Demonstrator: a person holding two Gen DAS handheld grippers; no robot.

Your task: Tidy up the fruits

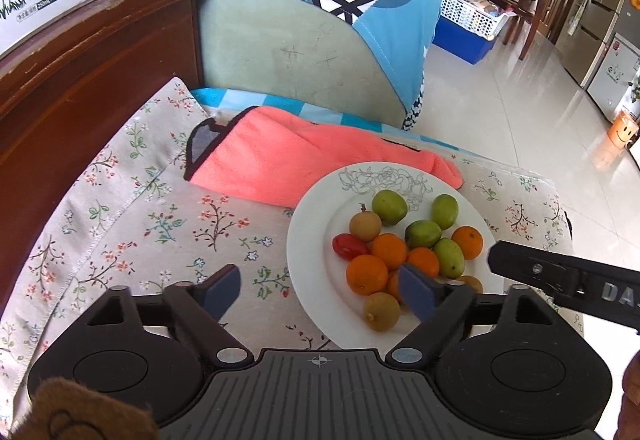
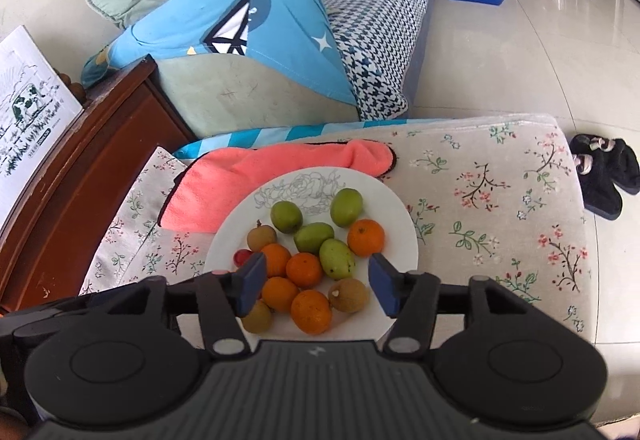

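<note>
Right wrist alone shows slippers; both hand-held grippers wide, empty, above plate.

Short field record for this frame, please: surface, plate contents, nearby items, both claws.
surface: floral cloth
plate: white, holds all fruit
fruit: four green, five orange, three brown, one red tomato
nearby: pink towel behind plate
left claw: open, empty
right claw: open above fruit, empty
</note>
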